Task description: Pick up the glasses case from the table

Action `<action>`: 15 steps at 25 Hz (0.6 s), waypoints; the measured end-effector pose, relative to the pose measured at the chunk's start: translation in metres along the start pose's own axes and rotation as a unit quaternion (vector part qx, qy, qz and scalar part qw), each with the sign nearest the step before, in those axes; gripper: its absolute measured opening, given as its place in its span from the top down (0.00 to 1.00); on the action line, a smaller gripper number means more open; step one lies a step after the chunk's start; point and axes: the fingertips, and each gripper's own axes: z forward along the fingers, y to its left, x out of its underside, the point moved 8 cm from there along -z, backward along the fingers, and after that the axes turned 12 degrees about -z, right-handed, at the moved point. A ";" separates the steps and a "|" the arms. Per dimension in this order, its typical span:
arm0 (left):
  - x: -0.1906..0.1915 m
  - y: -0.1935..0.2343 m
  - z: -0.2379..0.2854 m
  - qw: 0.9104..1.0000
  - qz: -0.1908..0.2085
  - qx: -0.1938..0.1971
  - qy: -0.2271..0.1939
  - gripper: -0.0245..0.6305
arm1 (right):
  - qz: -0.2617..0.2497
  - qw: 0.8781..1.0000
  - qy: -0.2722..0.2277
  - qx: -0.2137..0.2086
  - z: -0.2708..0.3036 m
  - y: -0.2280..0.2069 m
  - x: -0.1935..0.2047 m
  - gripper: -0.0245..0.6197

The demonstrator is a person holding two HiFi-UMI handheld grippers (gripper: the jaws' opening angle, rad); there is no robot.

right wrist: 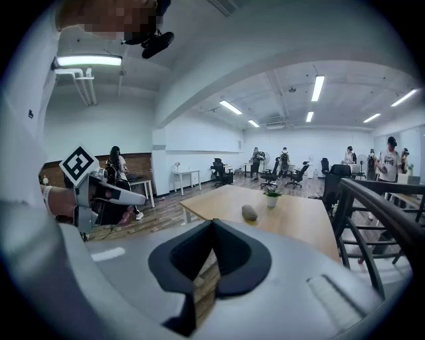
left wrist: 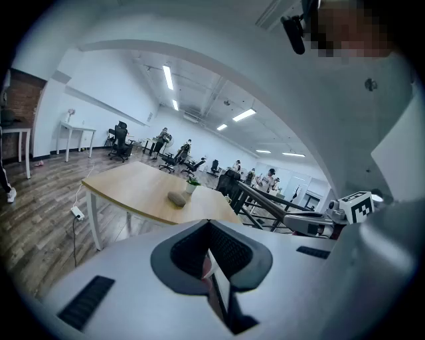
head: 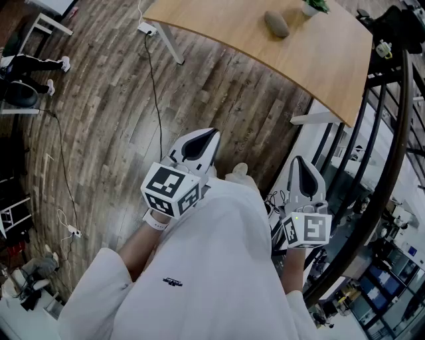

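The glasses case point(head: 277, 23) is a grey-brown oval lying on the light wooden table point(head: 319, 63), far ahead of both grippers. It also shows in the left gripper view as the case point(left wrist: 177, 198) and in the right gripper view as the case point(right wrist: 249, 212). Close to the person's white shirt, my left gripper point(head: 199, 143) is held above the wooden floor, its jaws together with nothing in them. My right gripper point(head: 302, 169) is likewise shut and empty, beside the black railing. Both point toward the table, well short of it.
A small potted plant point(head: 315, 5) stands on the table just past the case. A black stair railing point(head: 385, 166) runs along the right. A cable point(head: 156, 99) and power strip point(head: 146, 28) lie on the floor. Office chairs and people are far behind the table.
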 end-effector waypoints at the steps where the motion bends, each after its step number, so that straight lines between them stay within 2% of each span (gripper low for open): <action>1: 0.000 -0.007 0.003 1.000 0.003 -0.003 -0.003 0.96 | -0.001 1.000 -0.004 -0.001 -0.003 -0.006 0.001 0.95; 6: 0.010 -0.045 0.008 1.000 0.008 -0.017 -0.017 0.96 | -0.006 1.000 -0.017 -0.011 -0.026 -0.034 0.008 0.95; 15: 0.016 -0.106 0.019 0.998 0.026 -0.036 -0.035 0.96 | 0.016 0.998 -0.051 -0.019 -0.050 -0.080 0.017 0.95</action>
